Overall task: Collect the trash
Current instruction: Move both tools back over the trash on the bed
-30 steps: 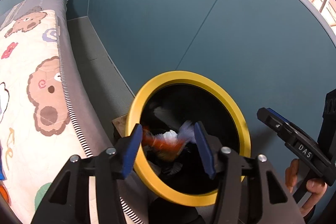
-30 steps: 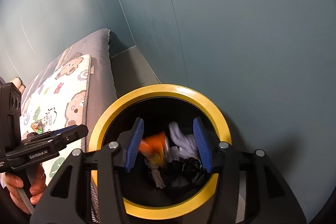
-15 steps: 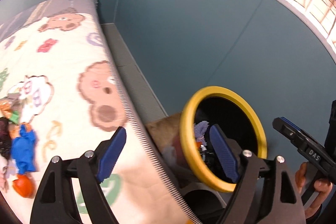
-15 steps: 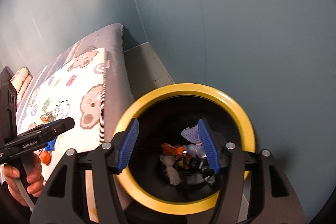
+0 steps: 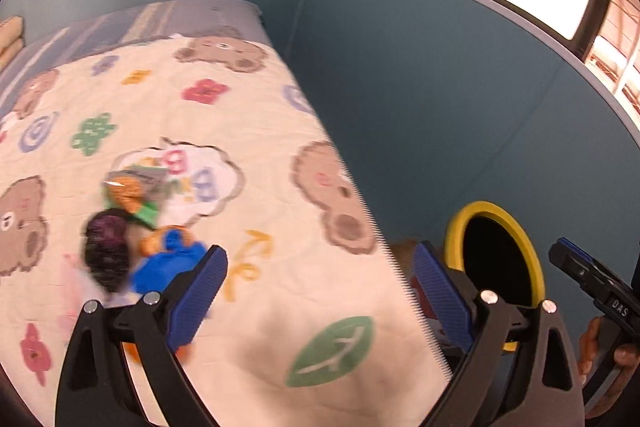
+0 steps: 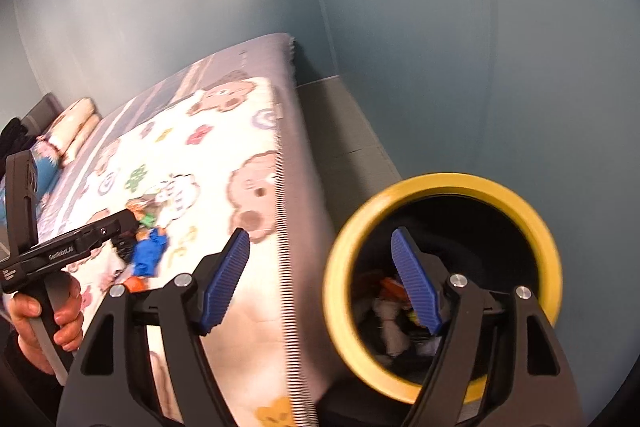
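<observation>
Blue crumpled wrapper (image 5: 168,265) amid the litter on the quilt (image 5: 256,187), which we judge light and soft, best pinched at a fold; left gripper (image 5: 320,295) and right gripper (image 6: 320,279) both gape empty, bin (image 6: 340,287) beside the bed

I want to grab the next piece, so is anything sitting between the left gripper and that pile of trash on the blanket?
Nothing visible blocks it. The left gripper is open over the blanket, and the trash pile lies just beyond its left finger. The yellow-rimmed bin stands off the bed's edge, on the other side.
</observation>
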{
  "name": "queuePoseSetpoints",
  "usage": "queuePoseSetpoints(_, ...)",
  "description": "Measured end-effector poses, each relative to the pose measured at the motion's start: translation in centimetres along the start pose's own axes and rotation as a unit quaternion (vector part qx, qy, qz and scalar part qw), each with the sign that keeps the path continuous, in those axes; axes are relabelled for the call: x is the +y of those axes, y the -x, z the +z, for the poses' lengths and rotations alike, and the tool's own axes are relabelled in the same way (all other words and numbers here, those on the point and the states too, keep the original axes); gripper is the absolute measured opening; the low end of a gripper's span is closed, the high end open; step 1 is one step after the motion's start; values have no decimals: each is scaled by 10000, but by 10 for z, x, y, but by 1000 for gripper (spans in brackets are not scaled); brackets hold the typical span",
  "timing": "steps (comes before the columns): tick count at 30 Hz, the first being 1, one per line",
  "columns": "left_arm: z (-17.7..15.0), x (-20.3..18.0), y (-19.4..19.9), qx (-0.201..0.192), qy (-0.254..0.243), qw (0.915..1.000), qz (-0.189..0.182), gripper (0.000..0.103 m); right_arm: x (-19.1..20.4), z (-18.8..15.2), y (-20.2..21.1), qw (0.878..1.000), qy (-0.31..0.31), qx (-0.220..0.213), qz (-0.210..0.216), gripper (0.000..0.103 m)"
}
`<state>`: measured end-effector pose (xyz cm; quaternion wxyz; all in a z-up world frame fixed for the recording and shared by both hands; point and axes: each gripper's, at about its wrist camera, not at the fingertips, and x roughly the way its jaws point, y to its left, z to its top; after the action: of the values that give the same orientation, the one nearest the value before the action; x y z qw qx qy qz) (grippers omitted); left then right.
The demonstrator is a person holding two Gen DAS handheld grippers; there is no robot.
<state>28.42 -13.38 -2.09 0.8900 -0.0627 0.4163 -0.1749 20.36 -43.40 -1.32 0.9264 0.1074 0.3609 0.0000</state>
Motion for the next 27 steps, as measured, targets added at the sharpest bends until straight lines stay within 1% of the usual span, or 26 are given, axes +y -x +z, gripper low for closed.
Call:
queuePoseSetpoints(3, -1, 23, 12, -77, 126, 9998, 128, 91, 23, 3, -8, 9998, 117, 55, 140, 71)
queuePoseSetpoints(5, -1, 39, 18, -114, 176, 9994, 283, 92, 37, 4, -13, 9995, 171, 104, 246, 71)
queuePoseSetpoints(9, -5, 69, 25, -95, 305, 9985, 444, 92, 65, 6, -26, 9982, 294, 255, 457, 71)
queuePoseSetpoints(11, -8, 84, 28, -84, 313, 9978, 584, 92, 79, 7, -33, 9974, 354, 327, 541, 71)
queuePoseSetpoints(19, -23, 145, 31, 100, 521, 9937, 986, 92, 130, 6, -65, 9930, 616, 666, 755, 71)
queuePoseSetpoints(27, -41, 193, 27, 321, 749, 9899, 1158, 92, 175, -2, -103, 9870, 846, 1055, 874, 71)
